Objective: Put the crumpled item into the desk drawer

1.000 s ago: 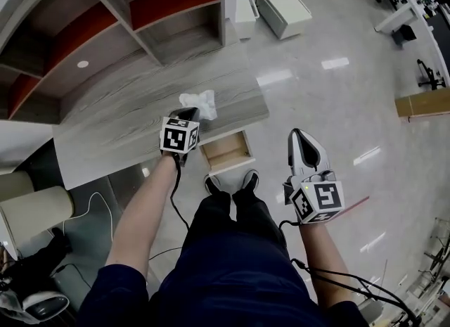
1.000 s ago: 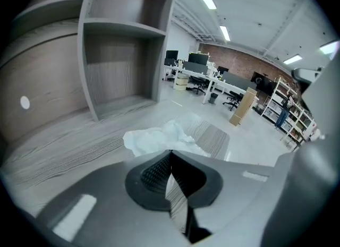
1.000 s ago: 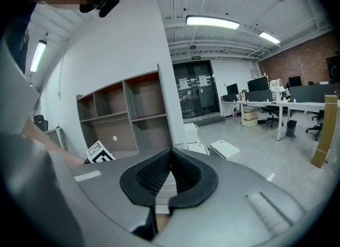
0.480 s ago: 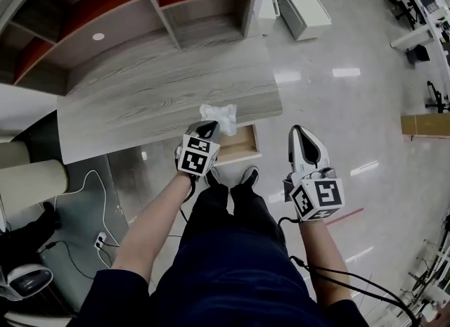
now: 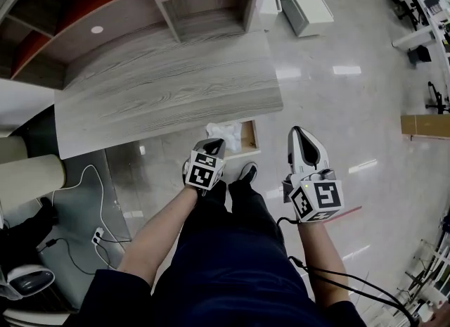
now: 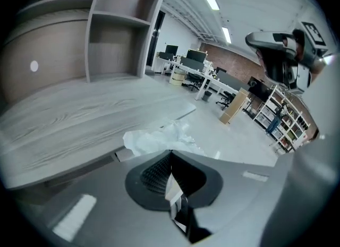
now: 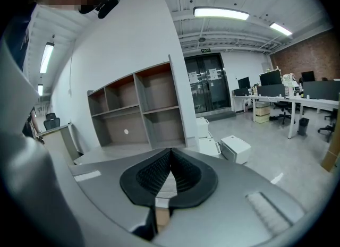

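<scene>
Left gripper (image 5: 211, 145), jaws closed tight, and they've got the wad (image 5: 225, 133) pinched at the very tips. White crumpled paper bunches out just beyond them in the left gripper view. From the head view the wad sits off the desk (image 5: 162, 86), past its front edge near the right front corner, and it overlaps the left part of the open drawer (image 5: 248, 136). Is it down inside the drawer or just above it? Can't tell from here.

The drawer juts out from under that front edge, its pale wood interior showing to the right of the wad. The person's shoe (image 5: 247, 172) is right below it, so it's snug on the near side.

Right gripper (image 5: 300, 134), jaws together with nothing between them, hangs well clear to the right of the drawer, over bare floor (image 5: 337, 107). There's plenty of shiny open floor there beyond the desk's right edge.

The tabletop itself is bare wood grain. Shelves (image 5: 204, 2) rise along its back edge and close off that side. To the left, under the desk's left end, cables (image 5: 98, 234) trail across the floor.
</scene>
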Demonstrator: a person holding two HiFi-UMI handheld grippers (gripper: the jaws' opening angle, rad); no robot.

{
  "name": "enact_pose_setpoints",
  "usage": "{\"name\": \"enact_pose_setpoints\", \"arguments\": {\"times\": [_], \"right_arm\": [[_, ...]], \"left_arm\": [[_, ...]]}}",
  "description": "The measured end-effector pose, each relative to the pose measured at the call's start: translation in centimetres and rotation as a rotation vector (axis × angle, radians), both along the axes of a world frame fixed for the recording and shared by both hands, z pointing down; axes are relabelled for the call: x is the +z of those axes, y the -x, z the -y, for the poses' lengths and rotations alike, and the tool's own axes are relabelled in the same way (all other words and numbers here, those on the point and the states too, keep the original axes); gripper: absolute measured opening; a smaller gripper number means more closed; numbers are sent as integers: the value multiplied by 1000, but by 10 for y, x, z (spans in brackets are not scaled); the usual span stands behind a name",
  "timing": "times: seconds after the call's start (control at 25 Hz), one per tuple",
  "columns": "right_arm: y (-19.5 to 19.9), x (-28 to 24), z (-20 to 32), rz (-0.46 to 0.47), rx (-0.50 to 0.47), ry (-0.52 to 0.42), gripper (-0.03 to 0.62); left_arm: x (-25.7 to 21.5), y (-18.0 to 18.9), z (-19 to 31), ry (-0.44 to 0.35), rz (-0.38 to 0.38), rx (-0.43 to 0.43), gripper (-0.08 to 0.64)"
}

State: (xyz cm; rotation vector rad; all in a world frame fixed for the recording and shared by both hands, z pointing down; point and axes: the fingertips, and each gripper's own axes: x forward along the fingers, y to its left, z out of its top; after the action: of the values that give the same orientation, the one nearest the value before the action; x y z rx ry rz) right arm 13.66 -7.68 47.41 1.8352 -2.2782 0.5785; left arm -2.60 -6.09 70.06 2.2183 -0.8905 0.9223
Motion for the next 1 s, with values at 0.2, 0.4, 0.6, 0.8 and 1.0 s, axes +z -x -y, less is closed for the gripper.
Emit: {"name": "enact_pose_setpoints", "arguments": {"times": [0.2,0.4,0.6,0.8,1.0], "right_arm": [[-8,6,-6,-2,18,16,6],[-15,17,-12,2,32,38,6],[-24,25,-18,1,49,57,6],[-32,31,-20,4,65,71,6],[-36,37,-23,2,71,87,6]], "left_arm": [[21,-7,-17,58,15,14,5],[44,-11,-26,109,45,22,5],[65,-13,-31,159,68,18,5],[78,-15,-27,192,85,5,5],[93,-19,-25,237,72,-26,5]]}}
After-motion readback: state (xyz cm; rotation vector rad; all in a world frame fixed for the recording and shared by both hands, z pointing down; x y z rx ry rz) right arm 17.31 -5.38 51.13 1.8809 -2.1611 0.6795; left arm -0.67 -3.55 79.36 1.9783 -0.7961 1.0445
